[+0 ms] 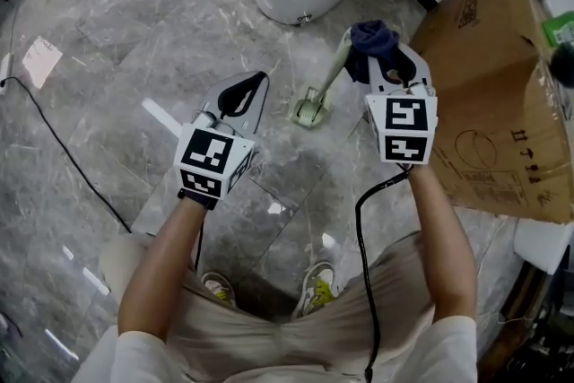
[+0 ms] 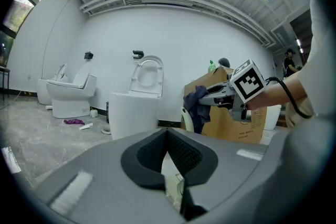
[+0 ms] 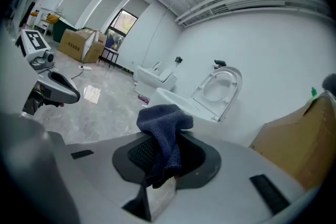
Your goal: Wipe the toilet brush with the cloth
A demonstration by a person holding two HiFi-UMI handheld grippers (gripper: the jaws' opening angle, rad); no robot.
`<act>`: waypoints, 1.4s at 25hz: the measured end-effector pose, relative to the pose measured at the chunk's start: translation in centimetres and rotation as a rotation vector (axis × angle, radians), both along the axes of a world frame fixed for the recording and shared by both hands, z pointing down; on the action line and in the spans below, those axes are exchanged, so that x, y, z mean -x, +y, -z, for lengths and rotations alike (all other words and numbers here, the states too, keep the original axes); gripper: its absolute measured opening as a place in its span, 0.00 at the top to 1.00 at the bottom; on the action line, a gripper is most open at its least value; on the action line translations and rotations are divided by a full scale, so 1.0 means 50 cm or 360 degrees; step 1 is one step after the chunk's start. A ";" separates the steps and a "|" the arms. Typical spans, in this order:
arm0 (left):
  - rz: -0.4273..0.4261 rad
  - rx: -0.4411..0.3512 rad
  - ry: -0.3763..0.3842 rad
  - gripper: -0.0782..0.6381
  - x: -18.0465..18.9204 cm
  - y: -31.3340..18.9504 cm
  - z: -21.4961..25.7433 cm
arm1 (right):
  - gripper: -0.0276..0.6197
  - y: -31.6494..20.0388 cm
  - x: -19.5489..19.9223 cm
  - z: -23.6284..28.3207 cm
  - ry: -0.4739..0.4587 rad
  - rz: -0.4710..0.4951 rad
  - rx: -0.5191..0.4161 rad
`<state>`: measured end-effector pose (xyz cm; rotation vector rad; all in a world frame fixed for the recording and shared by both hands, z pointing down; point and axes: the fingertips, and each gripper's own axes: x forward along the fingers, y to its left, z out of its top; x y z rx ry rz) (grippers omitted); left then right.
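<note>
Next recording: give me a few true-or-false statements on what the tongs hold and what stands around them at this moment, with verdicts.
1. The right tongs grip a dark blue cloth. True.
2. The left tongs are clamped on the toilet brush. False: they are shut with nothing between them, and the brush is down on the floor, between the two tongs in the head view.
3. A cardboard box stands on the person's right. True.
4. The seat of the nearest toilet is folded down. False: it is raised.
</note>
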<state>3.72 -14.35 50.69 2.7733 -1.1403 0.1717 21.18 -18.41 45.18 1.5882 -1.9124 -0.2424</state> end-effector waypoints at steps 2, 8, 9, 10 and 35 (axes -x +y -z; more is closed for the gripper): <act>-0.0003 -0.0006 -0.0005 0.89 0.000 0.002 0.001 | 0.83 0.001 0.008 -0.008 0.0018 0.0012 -0.0021; 0.0001 0.0007 -0.0017 0.89 0.004 0.002 -0.010 | 0.83 0.025 0.047 -0.107 0.0250 0.0126 0.0131; -0.0001 0.0009 -0.0016 0.89 0.002 0.002 -0.011 | 0.83 0.031 0.050 -0.123 0.0263 0.0142 0.0166; -0.0006 0.0011 -0.0017 0.89 -0.002 0.002 -0.012 | 0.83 0.037 0.052 -0.139 0.0275 0.0154 0.0202; -0.0073 0.0069 -0.0073 0.89 -0.040 0.017 -0.049 | 0.83 0.144 0.084 -0.438 0.0494 0.0388 0.0662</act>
